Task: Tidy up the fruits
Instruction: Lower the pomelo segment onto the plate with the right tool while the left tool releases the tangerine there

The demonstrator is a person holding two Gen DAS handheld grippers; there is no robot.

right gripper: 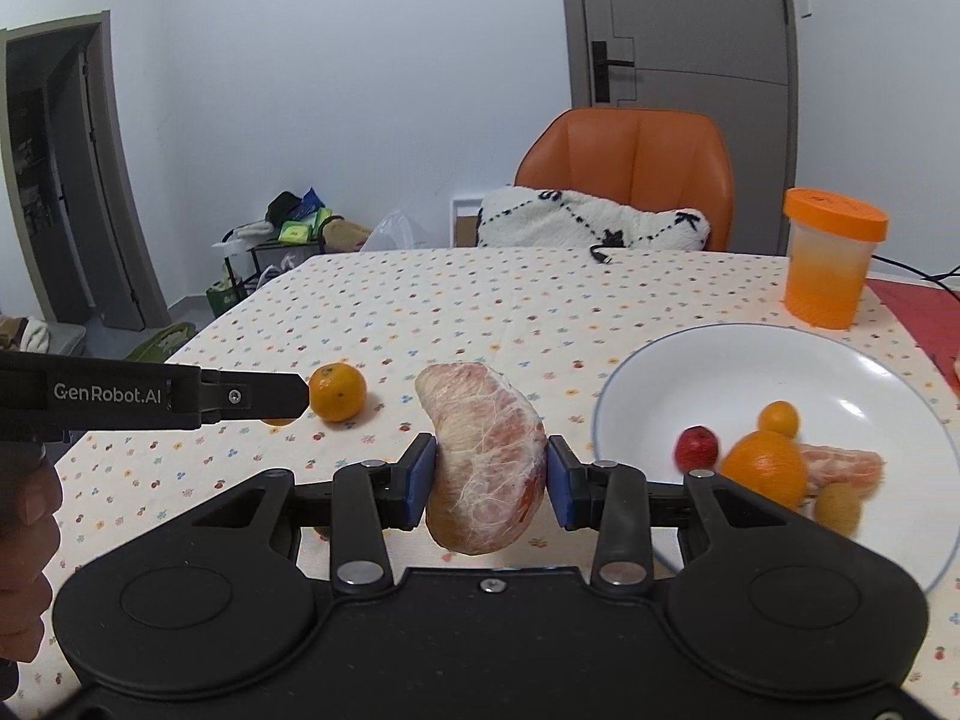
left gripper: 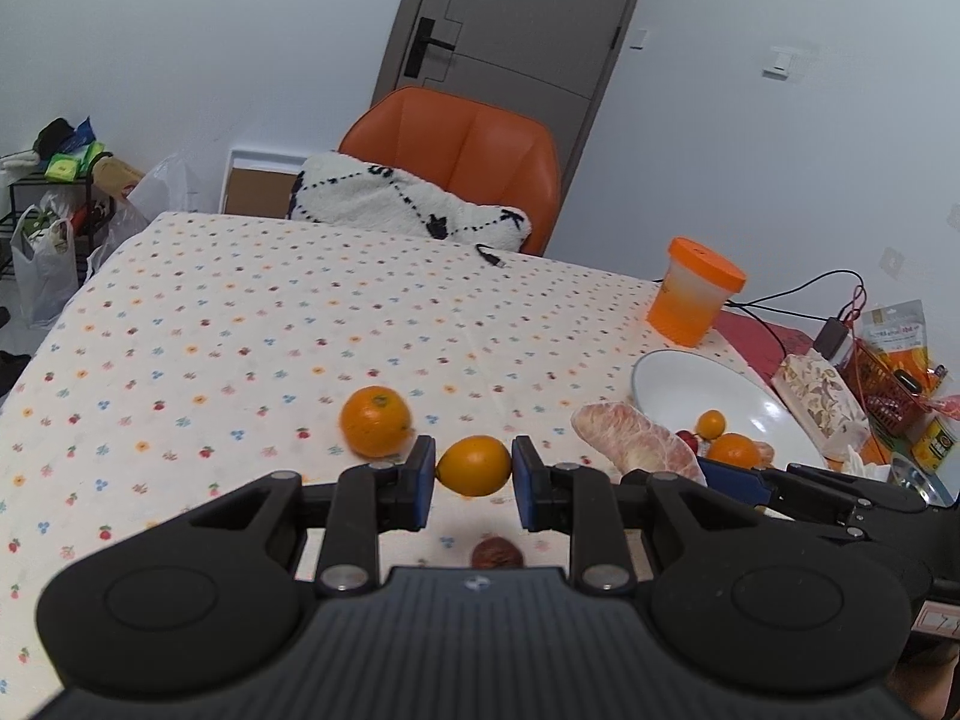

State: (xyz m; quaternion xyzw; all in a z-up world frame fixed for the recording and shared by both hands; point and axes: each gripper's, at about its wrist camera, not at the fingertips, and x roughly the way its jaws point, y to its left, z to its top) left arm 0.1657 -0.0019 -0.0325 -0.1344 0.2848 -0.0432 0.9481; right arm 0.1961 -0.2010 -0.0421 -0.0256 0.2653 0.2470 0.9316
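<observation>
The right gripper is clamping a peeled pomelo wedge, pink under white pith, just left of the white plate. The left gripper is pinching a small oval orange fruit above the dotted tablecloth. Its side is reading "GenRobot.AI".

The table, dressed in a cream cloth dotted with tiny fruits, carries a loose orange at nine o'clock, a white plate at three, and an orange-lidded jar at two. A dark wrinkled fruit sits at six; a black cable end lies at twelve.
</observation>
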